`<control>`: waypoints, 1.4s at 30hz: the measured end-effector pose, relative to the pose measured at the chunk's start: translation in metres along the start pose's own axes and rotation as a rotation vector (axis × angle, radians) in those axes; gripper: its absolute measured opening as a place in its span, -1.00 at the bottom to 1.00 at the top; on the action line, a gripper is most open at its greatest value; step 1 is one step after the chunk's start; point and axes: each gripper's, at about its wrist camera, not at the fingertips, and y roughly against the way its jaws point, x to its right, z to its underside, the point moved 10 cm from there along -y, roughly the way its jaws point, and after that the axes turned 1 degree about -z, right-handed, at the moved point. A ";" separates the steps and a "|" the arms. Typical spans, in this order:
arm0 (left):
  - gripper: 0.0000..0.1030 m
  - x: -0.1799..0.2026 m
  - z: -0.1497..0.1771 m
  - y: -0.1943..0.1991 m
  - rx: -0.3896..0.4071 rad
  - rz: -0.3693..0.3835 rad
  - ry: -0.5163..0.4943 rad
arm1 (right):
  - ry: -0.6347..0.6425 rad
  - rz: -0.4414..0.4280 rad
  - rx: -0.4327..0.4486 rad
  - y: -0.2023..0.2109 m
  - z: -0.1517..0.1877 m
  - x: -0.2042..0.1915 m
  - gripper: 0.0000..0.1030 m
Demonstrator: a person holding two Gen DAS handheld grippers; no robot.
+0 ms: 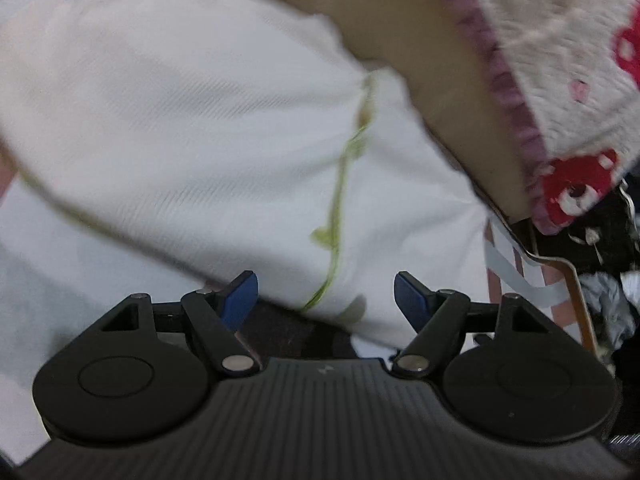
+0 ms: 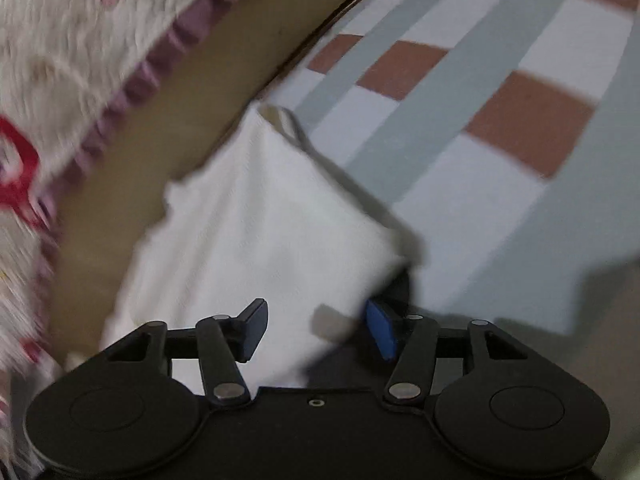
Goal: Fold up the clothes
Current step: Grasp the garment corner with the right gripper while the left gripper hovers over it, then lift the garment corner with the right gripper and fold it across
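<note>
In the left wrist view, the soft white cloth with a thin green stitched line (image 1: 192, 120) fills most of the picture. Its long way runs from the upper left down to the lower right. Its far edge lies against a plain tan board (image 1: 400, 20) at the top. Past the board, in the upper right, is a fuzzy white blanket with red shapes and a purple frilly edge (image 1: 560, 60). In the lower right corner there is a dark messy spot that is too blurry to name.

The left gripper (image 1: 326, 296) points down at the cloth. Its blue pads (image 1: 242, 294) stand wide apart, and they hold nothing. The cloth lies under the gap.

In the right wrist view, the white cloth (image 2: 260, 232) sits in the middle, and its long way runs from the lower left up to a corner near the middle top. Its right edge makes a dark shadow on a flat bed sheet with grey stripes and brown squares (image 2: 500, 100). That sheet is bare on the right side, so there is room to move there. The tan board and fuzzy blanket close off the left.

The right gripper (image 2: 318, 330) points down with its jaws apart. A cloth corner lies between them, but they do not squeeze it.
</note>
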 end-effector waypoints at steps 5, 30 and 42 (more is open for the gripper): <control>0.44 0.014 -0.030 0.020 0.133 -0.059 -0.212 | -0.019 -0.045 0.122 -0.032 -0.022 -0.011 0.20; 0.44 0.094 -0.006 -0.023 0.147 0.001 -0.655 | 0.337 -0.078 0.227 0.004 -0.061 -0.073 -0.50; 0.44 0.068 -0.044 -0.056 0.045 0.064 -0.542 | 0.283 -0.011 0.165 -0.031 -0.064 -0.031 -0.18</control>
